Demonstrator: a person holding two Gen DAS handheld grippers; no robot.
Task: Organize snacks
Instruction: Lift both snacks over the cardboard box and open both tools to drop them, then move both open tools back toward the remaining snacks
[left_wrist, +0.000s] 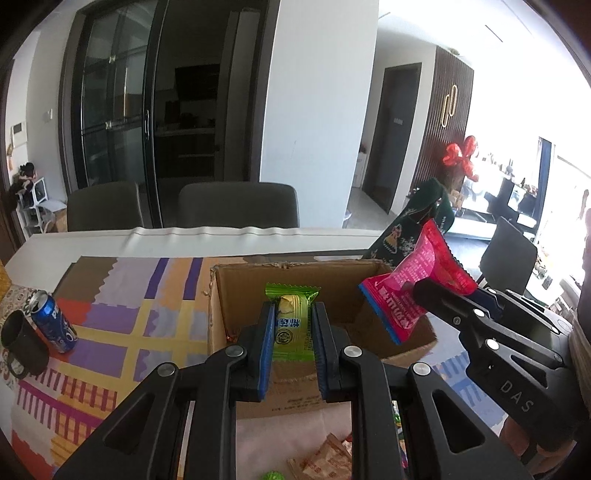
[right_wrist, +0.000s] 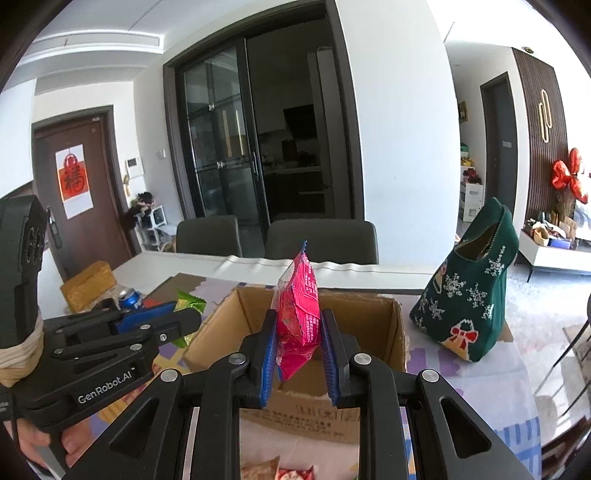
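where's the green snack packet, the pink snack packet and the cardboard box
green plastic snack packet (left_wrist: 291, 325), left wrist view, printed front
pink plastic snack packet (right_wrist: 300, 314), right wrist view, middle of wrapper
brown cardboard box (right_wrist: 397, 339), right wrist view, right wall

The left gripper and right gripper are built of black plastic linkages fastened with silver round screws; 2 blue ribbed pads line each. "GenRobot.AI" is printed white at 8 o'clock in the right view; "DAS" at 4 o'clock in the left view.
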